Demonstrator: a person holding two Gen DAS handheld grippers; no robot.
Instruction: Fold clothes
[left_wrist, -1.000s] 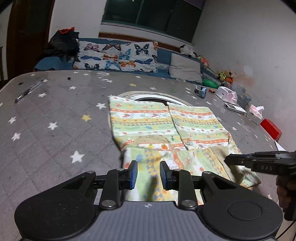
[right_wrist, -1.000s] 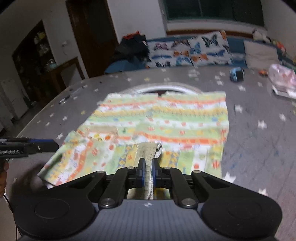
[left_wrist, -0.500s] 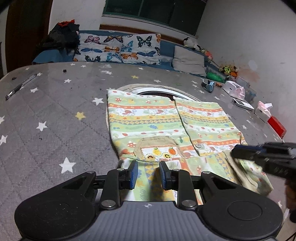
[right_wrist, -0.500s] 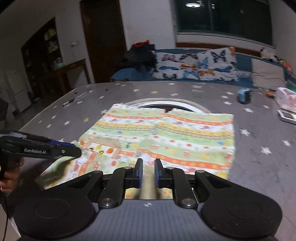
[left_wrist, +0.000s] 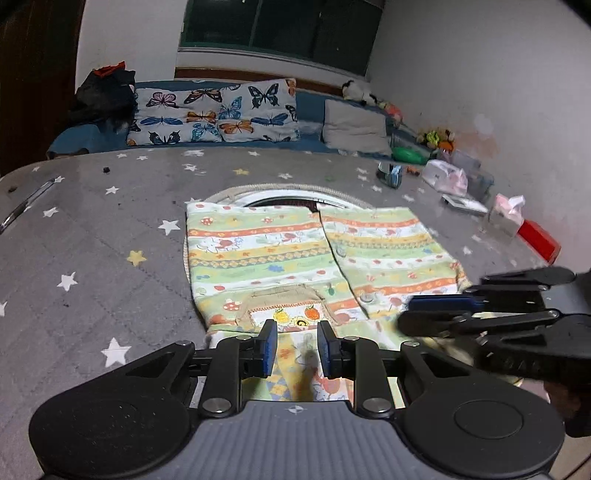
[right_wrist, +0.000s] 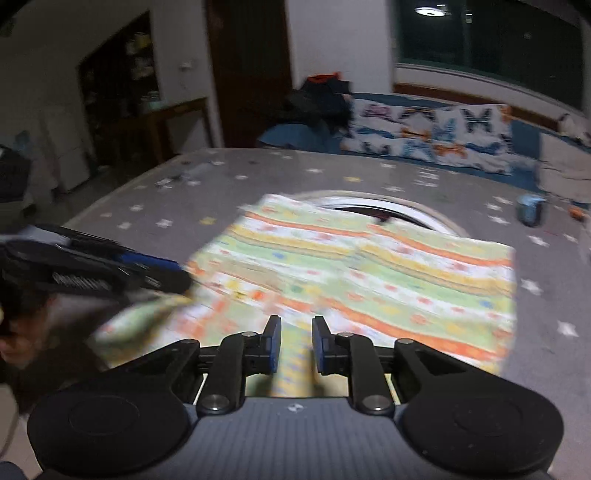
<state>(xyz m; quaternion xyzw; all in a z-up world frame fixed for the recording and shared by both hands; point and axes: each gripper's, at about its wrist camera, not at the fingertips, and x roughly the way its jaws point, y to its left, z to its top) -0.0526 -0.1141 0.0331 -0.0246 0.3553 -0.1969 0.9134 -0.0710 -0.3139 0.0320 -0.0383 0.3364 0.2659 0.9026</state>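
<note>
A small striped shirt (left_wrist: 277, 251) in green, orange and yellow lies flat on the grey star-print mattress (left_wrist: 92, 258), with a fruit-patch pocket (left_wrist: 291, 312) near its lower edge. My left gripper (left_wrist: 294, 343) hovers open over the folded-in lower edge, and no cloth is between its pads. My right gripper (right_wrist: 294, 339) is opening its jaws above the same shirt (right_wrist: 369, 273); the cloth lies below the pads, not between them. The right gripper (left_wrist: 413, 314) shows at the right of the left wrist view. The left gripper (right_wrist: 177, 277) shows blurred at the left of the right wrist view.
A white ring (left_wrist: 280, 194) lies under the shirt's top edge. Butterfly pillows (left_wrist: 218, 114) and a grey pillow (left_wrist: 354, 125) line the far side. A tape roll (left_wrist: 389, 175), tissue packs (left_wrist: 506, 214) and a red box (left_wrist: 539, 240) sit at the right.
The right gripper let go of the beige fold it pinched and its jaws have parted. It has swung in toward the left gripper. The left gripper drew back slightly, staying open.
</note>
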